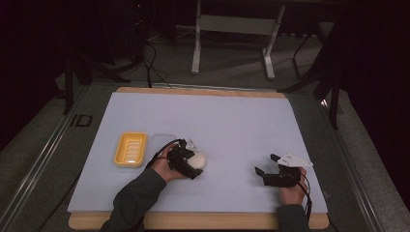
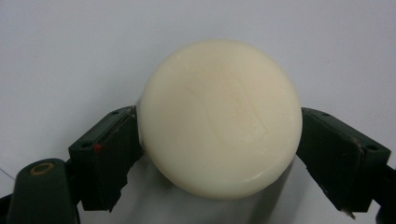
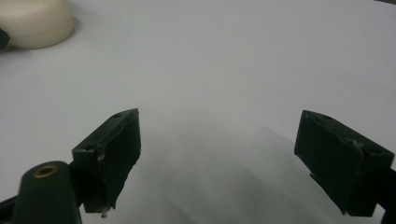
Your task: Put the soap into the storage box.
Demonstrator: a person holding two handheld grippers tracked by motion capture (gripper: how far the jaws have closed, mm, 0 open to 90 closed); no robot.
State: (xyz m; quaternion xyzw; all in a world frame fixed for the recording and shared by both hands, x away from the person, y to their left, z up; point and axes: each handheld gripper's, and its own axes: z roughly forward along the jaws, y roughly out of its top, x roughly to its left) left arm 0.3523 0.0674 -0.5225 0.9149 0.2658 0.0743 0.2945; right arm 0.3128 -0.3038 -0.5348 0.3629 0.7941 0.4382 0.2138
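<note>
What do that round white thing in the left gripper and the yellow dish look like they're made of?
Round bar: looks like soap, cream-white, smooth with a waxy sheen and a faint pressed stamp on top. Yellow dish: probably moulded plastic, slightly glossy, with a ridged floor, like a soap dish; too small to be sure.

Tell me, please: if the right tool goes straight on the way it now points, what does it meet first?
Probably nothing soon. Between the open jaws of the right tool lies only bare white table. The round soap sits off to the side of that line, though depth is uncertain.

high view: above, facing forward-down | gripper views: close, along jaws | shared: white mat [image 1: 217, 121]
</note>
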